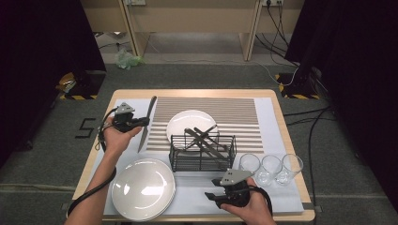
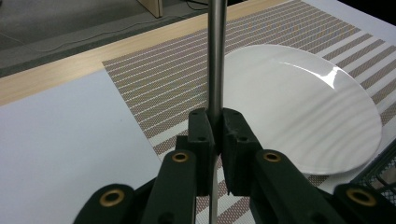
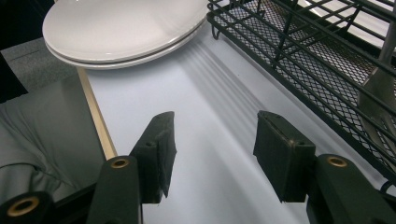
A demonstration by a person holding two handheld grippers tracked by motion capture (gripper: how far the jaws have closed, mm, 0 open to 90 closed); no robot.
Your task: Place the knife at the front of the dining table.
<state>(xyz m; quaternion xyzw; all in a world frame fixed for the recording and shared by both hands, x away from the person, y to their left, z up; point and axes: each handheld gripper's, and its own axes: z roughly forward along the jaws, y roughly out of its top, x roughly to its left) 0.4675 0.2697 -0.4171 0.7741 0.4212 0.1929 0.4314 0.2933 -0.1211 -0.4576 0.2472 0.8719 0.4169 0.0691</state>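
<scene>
A black wire basket (image 1: 202, 152) stands in the middle of the surface (image 1: 277, 101), and several pieces of metal cutlery (image 1: 204, 139) lie crossed inside it, leaning over its rim. Behind it a single white plate (image 1: 187, 123) rests on a striped placemat (image 1: 234, 115), a stack of white plates (image 1: 143, 188) sits at the near left, and three clear glasses (image 1: 271, 168) stand in a row just right of the basket. The left hand-held gripper (image 1: 141, 123) is pressed together on a knife (image 1: 146, 124), held above the left edge of the placemat, its length running away from the person. The left gripper view adds what the high view cannot: the two pads pinch the knife's slim metal shaft (image 2: 215, 56) squarely, with the single plate (image 2: 303, 107) just beyond it. The right hand-held gripper (image 1: 213, 197) hovers near the surface's front edge, and its own view shows its jaws spread with nothing between them, the basket's mesh wall (image 3: 303, 51) to one side and the plate stack (image 3: 121, 28) ahead.
</scene>
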